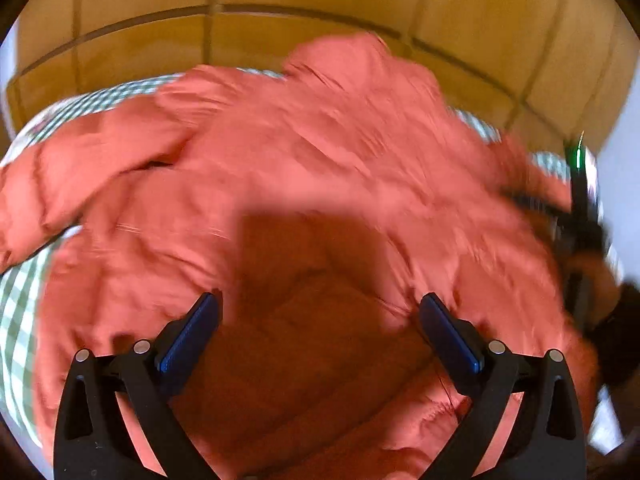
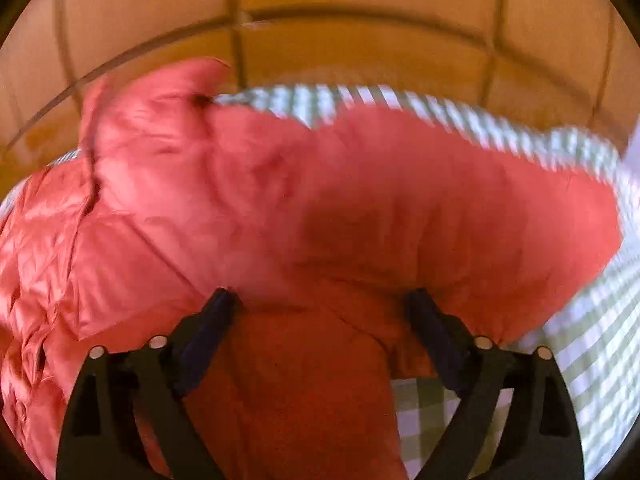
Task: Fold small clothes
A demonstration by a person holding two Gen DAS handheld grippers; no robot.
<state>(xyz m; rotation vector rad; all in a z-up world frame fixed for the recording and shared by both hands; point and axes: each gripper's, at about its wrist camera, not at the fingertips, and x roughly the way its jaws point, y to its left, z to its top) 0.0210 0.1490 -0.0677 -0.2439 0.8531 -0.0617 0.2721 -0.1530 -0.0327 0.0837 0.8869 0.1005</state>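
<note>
I am holding my left gripper over a coral puffer jacket, its jaws spread wide with nothing between the blue pads. My right gripper is hovering the same way, fingers parted and empty, above the jacket's near hem. The jacket is lying crumpled across a green-and-white checked cloth, covering most of it. In the left view, cloth is showing only as a strip along the left edge and a thin band at the far side; one sleeve is reaching out toward the left. In the right view, the cloth is lying bare to the right of the jacket and under my right finger, giving open room on that side. Beyond the cloth's far edge a wooden panelled wall is standing close. The right gripper is appearing, blurred, at the right edge of the left view. Both views are motion-blurred, and I am reading no label or writing anywhere.
</note>
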